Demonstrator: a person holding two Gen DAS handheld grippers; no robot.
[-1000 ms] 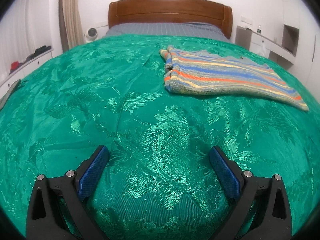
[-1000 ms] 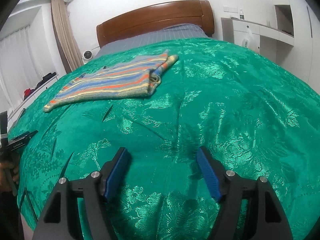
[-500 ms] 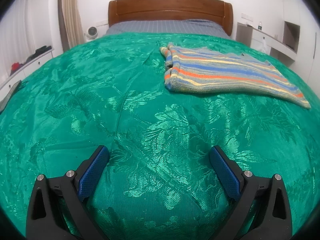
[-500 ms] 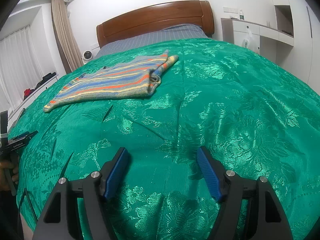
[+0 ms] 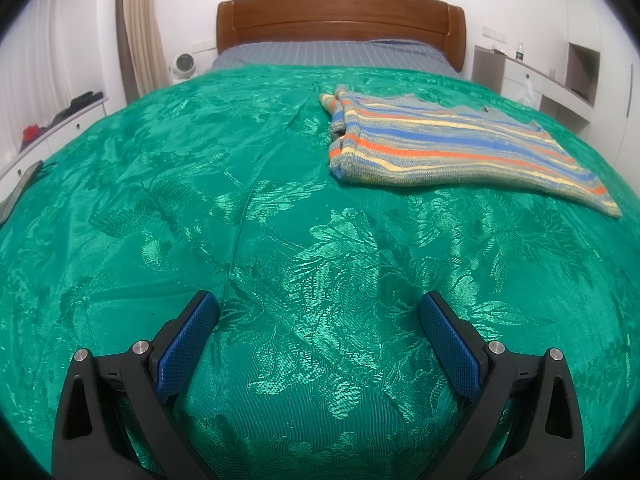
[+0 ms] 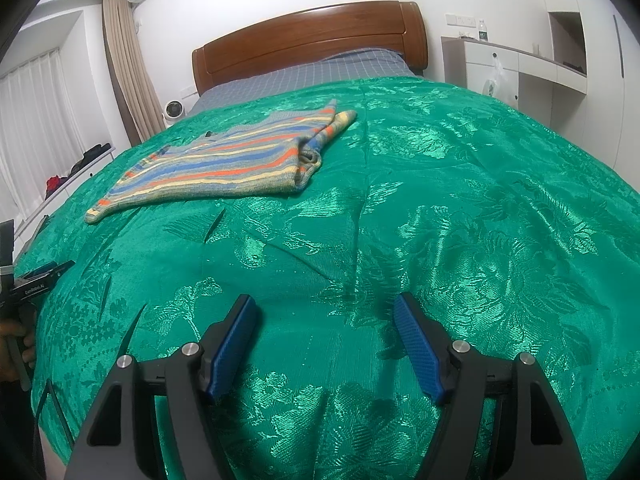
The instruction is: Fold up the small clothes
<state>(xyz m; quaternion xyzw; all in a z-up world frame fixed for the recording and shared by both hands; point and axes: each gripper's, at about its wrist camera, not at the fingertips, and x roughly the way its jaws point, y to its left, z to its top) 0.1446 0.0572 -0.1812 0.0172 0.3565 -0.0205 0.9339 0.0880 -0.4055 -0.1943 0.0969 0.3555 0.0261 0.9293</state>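
A striped knit garment [image 5: 432, 146] in blue, orange and yellow lies folded flat on the green bedspread [image 5: 200, 208], far from both grippers. In the right wrist view the same garment [image 6: 224, 164] sits up and to the left. My left gripper [image 5: 318, 306] hovers open over bare bedspread near the front edge, blue pads wide apart, nothing between them. My right gripper [image 6: 324, 308] is open too, above the bedspread [image 6: 460, 200], with nothing held. The left gripper's black body [image 6: 36, 280] and a hand show at the right view's left edge.
A wooden headboard [image 5: 340, 16] and grey checked sheet [image 5: 332, 54] lie at the far end. A white cabinet [image 6: 504, 68] with a hanging bag stands to the right of the bed. A low shelf with dark clothes [image 5: 76, 102] and a small fan [image 5: 182, 64] are on the left.
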